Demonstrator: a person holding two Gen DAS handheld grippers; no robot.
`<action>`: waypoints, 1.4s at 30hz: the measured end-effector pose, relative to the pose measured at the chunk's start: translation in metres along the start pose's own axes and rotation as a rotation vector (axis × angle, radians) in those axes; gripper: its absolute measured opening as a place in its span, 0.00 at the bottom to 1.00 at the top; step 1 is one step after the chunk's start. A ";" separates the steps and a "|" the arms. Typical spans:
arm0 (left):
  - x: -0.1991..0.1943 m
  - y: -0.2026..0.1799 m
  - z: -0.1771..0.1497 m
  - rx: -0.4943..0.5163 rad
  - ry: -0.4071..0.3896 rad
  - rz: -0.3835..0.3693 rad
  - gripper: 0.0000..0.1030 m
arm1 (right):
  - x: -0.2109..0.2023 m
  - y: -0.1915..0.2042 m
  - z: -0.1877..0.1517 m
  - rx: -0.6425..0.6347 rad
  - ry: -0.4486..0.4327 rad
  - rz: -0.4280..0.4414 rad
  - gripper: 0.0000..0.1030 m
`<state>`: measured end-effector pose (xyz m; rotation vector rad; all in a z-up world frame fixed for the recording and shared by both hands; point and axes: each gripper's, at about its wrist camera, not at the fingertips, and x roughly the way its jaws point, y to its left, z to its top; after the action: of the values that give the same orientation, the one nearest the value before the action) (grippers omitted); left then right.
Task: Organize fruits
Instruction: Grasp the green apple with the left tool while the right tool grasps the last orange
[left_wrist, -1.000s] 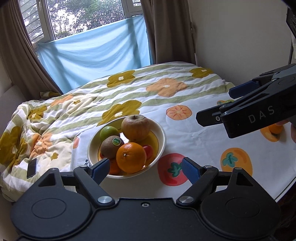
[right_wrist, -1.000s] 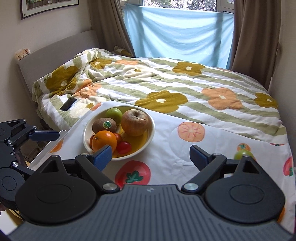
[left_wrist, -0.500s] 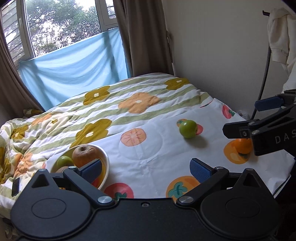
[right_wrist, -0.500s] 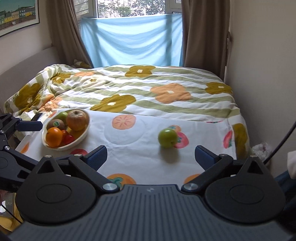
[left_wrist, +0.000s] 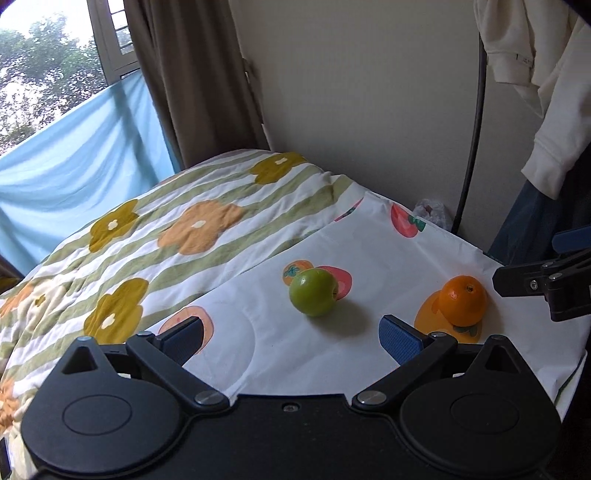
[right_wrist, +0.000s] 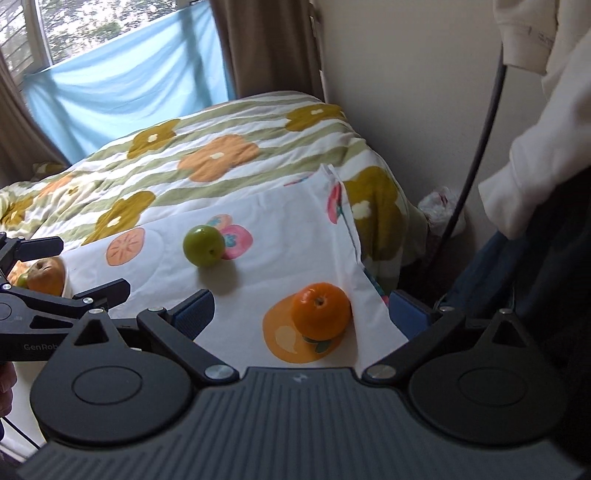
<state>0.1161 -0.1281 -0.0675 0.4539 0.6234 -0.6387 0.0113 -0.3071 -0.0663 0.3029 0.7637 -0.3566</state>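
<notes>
Both views had swung from the fruit bowl (right_wrist: 61, 282) to the loose green apple (left_wrist: 313, 291) and orange (right_wrist: 320, 311). Left gripper (left_wrist: 291, 338) and right gripper (right_wrist: 301, 312) stood open, empty; collection evidently pending. Fruit lay apart on printed cloth (left_wrist: 384, 251) over a bed, by a curtained window

green apple (left_wrist: 313, 291): smooth, glossy skin. orange (right_wrist: 320, 311): dimpled, faint sheen. printed sheet (left_wrist: 280, 354): matt cloth, lightly creased. quilt (left_wrist: 177, 225): soft, puckered cloth. left gripper (left_wrist: 291, 339): matt black plastic, textured blue pads (left_wrist: 400, 339).
</notes>
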 end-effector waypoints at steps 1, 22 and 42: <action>0.009 0.001 0.003 0.010 0.002 -0.016 1.00 | 0.004 -0.001 -0.001 0.027 0.008 -0.010 1.00; 0.148 0.013 0.021 0.021 0.123 -0.260 0.82 | 0.084 0.003 -0.024 0.391 0.067 -0.155 1.00; 0.158 0.017 0.015 0.012 0.148 -0.283 0.59 | 0.107 -0.003 -0.024 0.506 0.098 -0.207 0.93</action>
<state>0.2334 -0.1884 -0.1574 0.4301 0.8333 -0.8829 0.0669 -0.3216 -0.1594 0.7235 0.7959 -0.7377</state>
